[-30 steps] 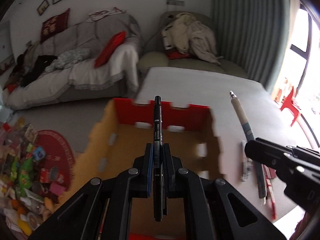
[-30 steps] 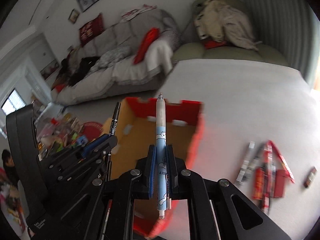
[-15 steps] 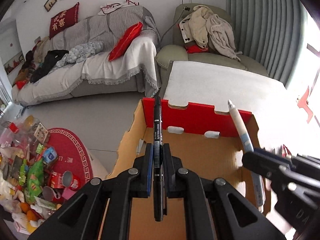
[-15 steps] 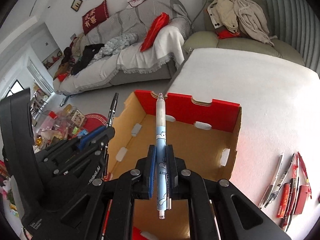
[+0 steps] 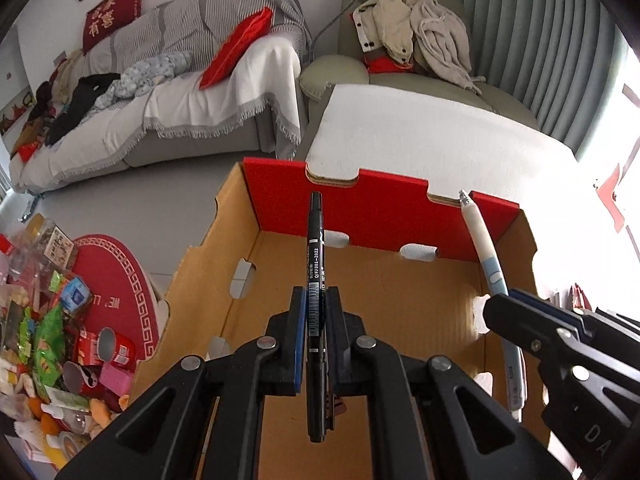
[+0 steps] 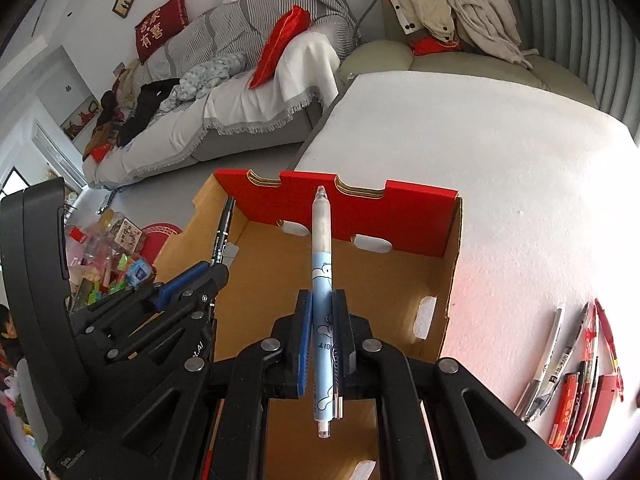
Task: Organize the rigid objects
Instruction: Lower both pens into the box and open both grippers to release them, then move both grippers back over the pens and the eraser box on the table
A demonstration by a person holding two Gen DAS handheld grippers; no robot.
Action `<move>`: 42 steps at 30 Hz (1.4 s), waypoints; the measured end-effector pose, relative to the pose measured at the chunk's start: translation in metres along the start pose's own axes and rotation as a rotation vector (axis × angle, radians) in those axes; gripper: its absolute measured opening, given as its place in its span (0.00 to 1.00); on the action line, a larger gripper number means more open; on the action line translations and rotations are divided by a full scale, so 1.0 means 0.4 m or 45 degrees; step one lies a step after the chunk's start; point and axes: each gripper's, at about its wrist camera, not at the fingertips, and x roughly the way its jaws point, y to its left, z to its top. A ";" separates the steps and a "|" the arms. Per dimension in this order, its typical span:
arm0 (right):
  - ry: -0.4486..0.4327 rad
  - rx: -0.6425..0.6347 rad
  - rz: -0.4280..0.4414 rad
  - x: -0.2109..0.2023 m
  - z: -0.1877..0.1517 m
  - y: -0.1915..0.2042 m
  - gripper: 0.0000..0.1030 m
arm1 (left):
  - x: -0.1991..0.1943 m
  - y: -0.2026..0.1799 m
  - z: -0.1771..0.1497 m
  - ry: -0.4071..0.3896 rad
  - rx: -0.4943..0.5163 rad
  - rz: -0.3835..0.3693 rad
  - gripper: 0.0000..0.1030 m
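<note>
Left wrist view showed our left gripper (image 5: 316,308) clamped on a black marker (image 5: 315,256), held above the open cardboard box (image 5: 400,280). Our right gripper (image 6: 322,320) was clamped on a light blue pen (image 6: 322,264) over the same box. We saw more pens (image 6: 568,376) lying on the white table (image 6: 500,184) beside the box.

I count one open cardboard box with a red back wall (image 6: 402,216) — one black marker pen (image 5: 316,264), one pale blue cartoon-print pen (image 6: 322,264), two claws of mine, and a cluster of loose pens (image 6: 572,376) too overlapped to number.
</note>
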 end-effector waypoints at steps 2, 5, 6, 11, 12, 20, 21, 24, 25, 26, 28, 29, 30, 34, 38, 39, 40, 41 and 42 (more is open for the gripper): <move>0.006 -0.004 -0.003 0.008 0.001 0.003 0.10 | 0.010 0.002 0.003 0.020 -0.012 -0.011 0.09; 0.021 -0.004 -0.005 0.023 0.002 0.007 0.10 | 0.019 0.003 0.005 0.037 -0.016 -0.013 0.09; 0.025 -0.004 -0.007 0.028 0.002 0.008 0.10 | 0.023 0.003 0.005 0.043 -0.017 -0.015 0.09; 0.041 0.000 -0.012 0.045 0.004 0.000 0.10 | 0.040 -0.004 0.003 0.089 0.002 -0.025 0.09; 0.044 0.002 -0.014 0.047 0.003 -0.002 0.10 | 0.043 -0.004 0.003 0.095 0.004 -0.025 0.09; 0.084 0.036 -0.026 0.090 -0.006 -0.019 0.10 | 0.076 -0.020 0.005 0.169 0.021 -0.028 0.09; 0.089 0.042 -0.029 0.095 -0.006 -0.024 0.10 | 0.083 -0.021 0.005 0.186 0.022 -0.032 0.09; 0.099 0.037 -0.035 0.104 -0.001 -0.026 0.10 | 0.103 -0.018 0.005 0.231 0.012 -0.046 0.09; 0.105 0.029 -0.038 0.106 0.001 -0.024 0.10 | 0.110 -0.018 0.006 0.248 0.012 -0.040 0.09; 0.117 0.020 -0.039 0.111 0.004 -0.022 0.10 | 0.120 -0.017 0.007 0.275 0.010 -0.031 0.10; 0.149 0.006 -0.022 0.121 0.005 -0.017 0.11 | 0.138 -0.013 0.004 0.322 -0.001 -0.032 0.20; 0.161 0.003 -0.015 0.123 0.006 -0.015 0.15 | 0.146 -0.011 0.004 0.342 -0.011 -0.045 0.28; 0.165 0.003 -0.007 0.122 0.005 -0.016 0.15 | 0.149 -0.004 0.003 0.356 -0.032 -0.050 0.45; 0.163 0.042 0.051 0.094 0.005 -0.028 0.24 | 0.148 0.031 0.002 0.375 -0.119 -0.094 0.84; -0.011 0.073 0.006 -0.010 -0.007 -0.049 0.81 | 0.110 0.049 -0.008 0.313 -0.185 -0.160 0.91; -0.063 0.083 0.045 -0.041 -0.012 -0.058 0.81 | 0.097 0.045 -0.010 0.292 -0.184 -0.181 0.99; -0.089 0.098 0.067 -0.071 -0.020 -0.068 0.81 | 0.081 0.038 -0.013 0.262 -0.177 -0.186 1.00; -0.108 0.114 0.064 -0.099 -0.030 -0.082 0.81 | 0.064 0.027 -0.016 0.227 -0.163 -0.176 1.00; -0.122 0.125 0.054 -0.121 -0.042 -0.097 0.81 | 0.049 0.016 -0.017 0.203 -0.150 -0.179 1.00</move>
